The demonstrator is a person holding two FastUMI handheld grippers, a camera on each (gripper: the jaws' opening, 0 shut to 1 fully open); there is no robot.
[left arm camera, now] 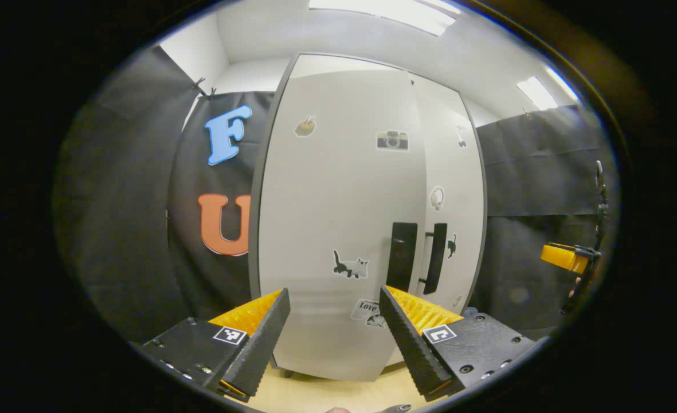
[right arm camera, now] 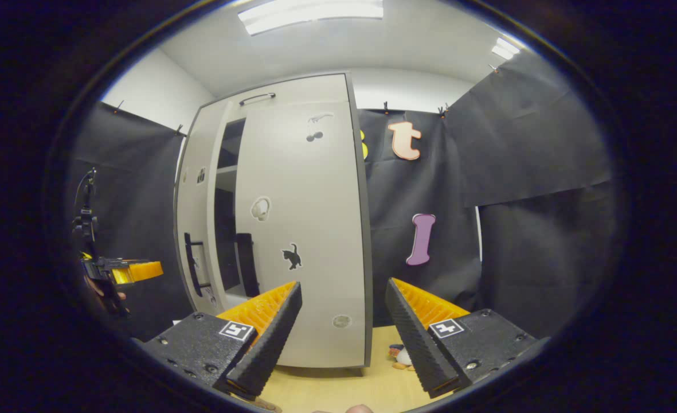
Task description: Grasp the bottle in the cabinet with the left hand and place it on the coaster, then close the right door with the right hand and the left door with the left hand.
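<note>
In the left gripper view the left gripper (left arm camera: 333, 332) is released, its two fingers spread wide with nothing between them, pointing at the white cabinet (left arm camera: 292, 74) straight ahead at twelve o'clock. The left door (left arm camera: 338, 229) faces the camera, carrying a cat sticker (left arm camera: 349, 267) and a camera sticker (left arm camera: 392, 140), with its dark handle (left arm camera: 402, 248) near its right edge. The right door (left arm camera: 450, 189) sits just beyond, at one o'clock, with its own handle (left arm camera: 434, 258) close to the first. In the right gripper view the right gripper (right arm camera: 343, 338) is also released and empty, and the right door (right arm camera: 301, 229) stands slightly ajar, a dark gap showing shelves (right arm camera: 227, 169) at ten o'clock. The other gripper (right arm camera: 123, 271) hovers far off at nine o'clock. The bottle and coaster cannot be made out here.
</note>
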